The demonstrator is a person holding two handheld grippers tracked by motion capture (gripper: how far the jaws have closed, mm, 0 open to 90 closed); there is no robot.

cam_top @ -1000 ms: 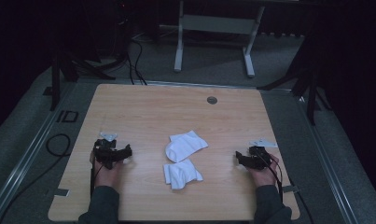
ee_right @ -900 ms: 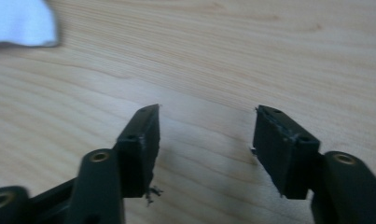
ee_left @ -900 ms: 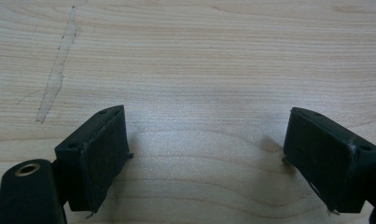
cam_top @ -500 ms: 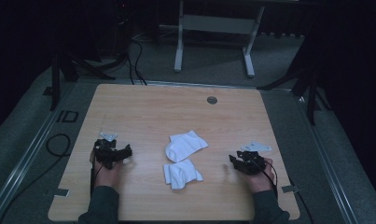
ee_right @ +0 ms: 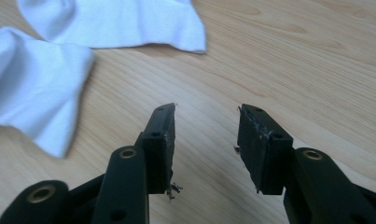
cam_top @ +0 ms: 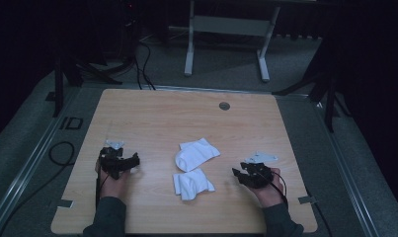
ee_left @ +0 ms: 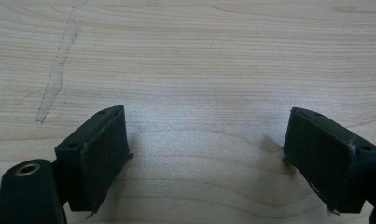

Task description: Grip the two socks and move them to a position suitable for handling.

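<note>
Jaws apart and empty on both the left gripper (cam_top: 118,162) and right gripper (cam_top: 252,175) — two white socks (cam_top: 195,168) lie loose at mid-counter (cam_top: 152,118) between them, nearer the right, apparently untouched; all handling remains.

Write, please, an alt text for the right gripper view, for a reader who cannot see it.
The right claw is open, its two black jaws apart over the bare wooden table, holding nothing. Two white socks lie on the table beyond it, at the upper left of the picture.
</note>
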